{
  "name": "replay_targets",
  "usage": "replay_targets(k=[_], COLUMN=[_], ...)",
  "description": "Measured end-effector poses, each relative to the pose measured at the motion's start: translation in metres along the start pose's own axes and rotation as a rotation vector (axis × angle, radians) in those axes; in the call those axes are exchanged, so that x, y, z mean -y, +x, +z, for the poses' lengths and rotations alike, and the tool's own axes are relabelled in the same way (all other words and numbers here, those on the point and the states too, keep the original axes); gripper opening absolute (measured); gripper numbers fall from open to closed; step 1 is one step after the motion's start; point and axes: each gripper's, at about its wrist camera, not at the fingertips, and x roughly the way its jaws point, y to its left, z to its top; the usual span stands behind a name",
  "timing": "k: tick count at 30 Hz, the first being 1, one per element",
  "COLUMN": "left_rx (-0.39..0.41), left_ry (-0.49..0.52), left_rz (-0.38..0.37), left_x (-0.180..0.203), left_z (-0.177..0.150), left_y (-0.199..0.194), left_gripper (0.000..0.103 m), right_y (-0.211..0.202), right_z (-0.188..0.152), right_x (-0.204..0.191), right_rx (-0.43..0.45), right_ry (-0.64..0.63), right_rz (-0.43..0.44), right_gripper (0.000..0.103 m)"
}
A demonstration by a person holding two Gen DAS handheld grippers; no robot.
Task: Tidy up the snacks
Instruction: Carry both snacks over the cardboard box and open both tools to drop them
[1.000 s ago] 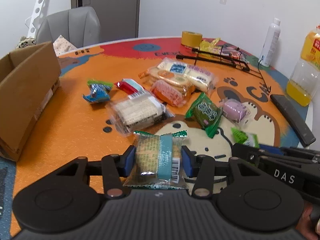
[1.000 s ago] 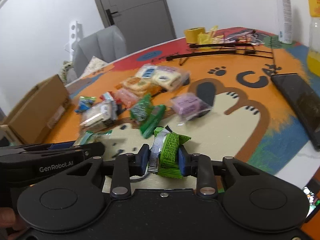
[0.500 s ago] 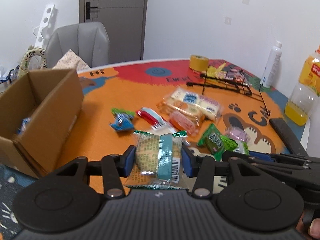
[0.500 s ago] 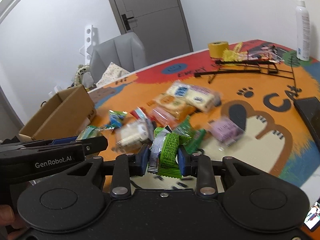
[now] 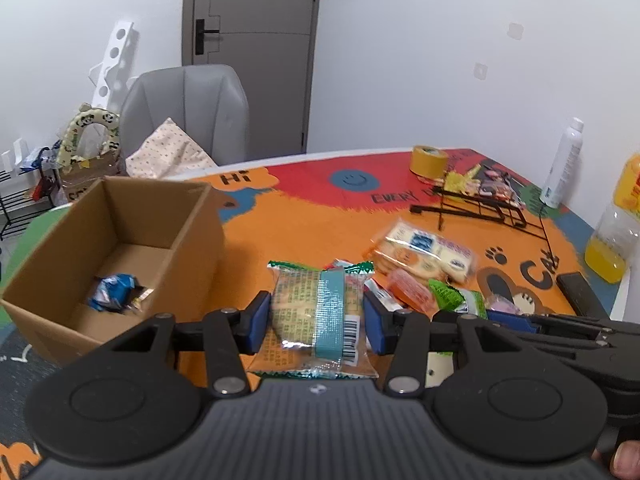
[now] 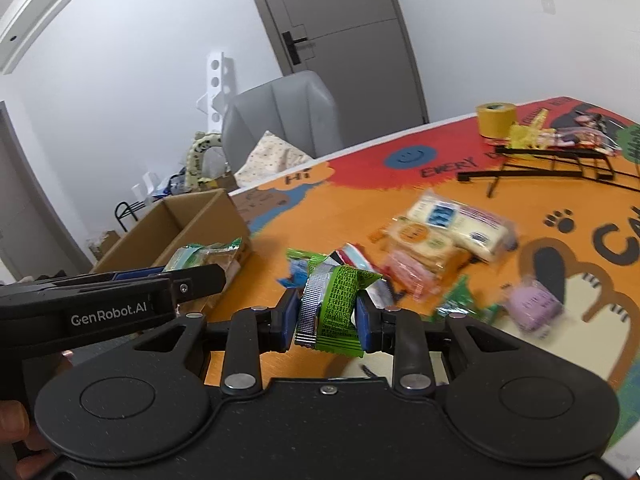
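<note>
- While both tools are lifted above the desk (image 5: 304, 216), each one is grasping a snack packet between its blue pads.
- The left tool (image 5: 318, 322) is clenched on a clear biscuit packet (image 5: 316, 312) with a teal stripe, a barcode and green crimped ends; the packet stands upright between the pads, in the air, just to the right of the cardboard box (image 5: 120, 240).
- In the right wrist view the same biscuit packet (image 6: 208, 256) shows at the tip of the left tool (image 6: 188, 276), in front of the cardboard box (image 6: 188, 224).
- The right tool (image 6: 326, 320) is clenched on a green packet (image 6: 340, 308) with a silver crimped edge; it is held in the air above the snacks on the desk (image 6: 360, 184).
- The box is open on top and stands at the left part of the desk; a blue wrapped snack (image 5: 114, 298) lies on its floor.
- A pile of other snacks lies on the orange mat to the right of the box: a large clear pack of crackers (image 5: 426, 252) and an orange-pink packet (image 5: 410, 290) just in front of it.
- In the right wrist view a purple packet (image 6: 534, 306) lies apart from the pile, on the cream part of the mat.
- At the far side of the desk there are a yellow tape roll (image 5: 429, 161), a black wire rack (image 5: 476, 204), a white spray bottle (image 5: 564, 164) and a bottle with yellow liquid (image 5: 614, 236).
- A grey chair (image 5: 188, 112) stands behind the desk, before a grey door (image 5: 256, 40).
- A fingertip of the person (image 5: 624, 460) shows at the lower right corner of the left wrist view.
</note>
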Motion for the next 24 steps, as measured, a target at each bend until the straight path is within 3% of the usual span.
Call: replay_targets(k=[24], left_rx=[0.049], left_ry=[-0.149], left_rz=[0.114], left_x=[-0.104], left_z=[0.035], left_y=[-0.027], left_gripper=[0.048], right_y=[0.045], right_z=[0.053], right_x=[-0.094], right_rx=[-0.059], right_ry=[-0.097], right_rz=[0.196], right_gripper=[0.029])
